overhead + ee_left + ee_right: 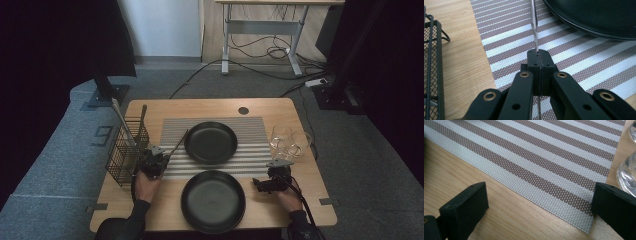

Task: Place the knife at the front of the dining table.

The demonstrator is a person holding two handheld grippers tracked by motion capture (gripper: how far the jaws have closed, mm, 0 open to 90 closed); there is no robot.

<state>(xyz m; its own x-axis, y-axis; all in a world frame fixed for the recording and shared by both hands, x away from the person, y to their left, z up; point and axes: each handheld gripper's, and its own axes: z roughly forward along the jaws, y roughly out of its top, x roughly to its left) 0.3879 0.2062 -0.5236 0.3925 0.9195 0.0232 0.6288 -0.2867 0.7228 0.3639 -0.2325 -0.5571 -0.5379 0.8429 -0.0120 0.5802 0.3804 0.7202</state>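
Only readable mark I can spot is something like a 9 taped on the floor (60,150), left of the surface (160,107). No labels or brands anywhere else.

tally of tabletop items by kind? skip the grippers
Black plates: 2 (far, near)
Clear glasses: 2 (left, right)
Wire mesh caddy: 1
Striped placemat: 1
Cutlery pieces: 3 (two in caddy, one over placemat)
Total: 9

Grey carpet (60,150) surrounds the wooden table (155,107); behind it, a white wall (162,25) and a cable-strewn desk (265,30).
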